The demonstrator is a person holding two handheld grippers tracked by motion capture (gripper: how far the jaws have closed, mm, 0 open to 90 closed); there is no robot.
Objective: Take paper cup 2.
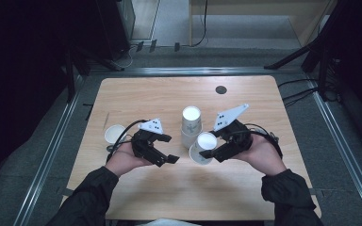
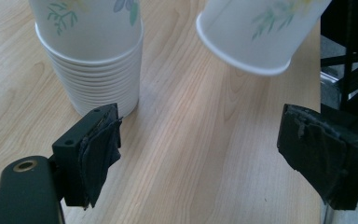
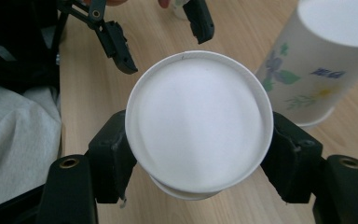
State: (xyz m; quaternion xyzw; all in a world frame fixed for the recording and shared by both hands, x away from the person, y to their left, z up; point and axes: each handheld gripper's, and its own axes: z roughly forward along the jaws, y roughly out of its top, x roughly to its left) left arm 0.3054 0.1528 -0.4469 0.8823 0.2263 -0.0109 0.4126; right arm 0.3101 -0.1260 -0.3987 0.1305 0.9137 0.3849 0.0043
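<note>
One white flower-printed paper cup (image 3: pixel 199 122) sits upside down, clamped in our right tongs (image 1: pixel 215 151) above the wooden tabletop (image 1: pixel 136 96), just beside the stack of inverted paper cups (image 1: pixel 191 125). Our left tongs (image 1: pixel 166 148) stand apart, empty. Next, we judge, we set it down level.

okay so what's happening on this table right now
A person is working with paper cups, a gripper in each hand. The right gripper is clamped on a single upside-down paper cup and holds it tilted above the wooden table, just beside an upside-down stack of cups. The left gripper is open and holds nothing, pointing toward that stack. Another lone cup sits on the table to the left.
</note>
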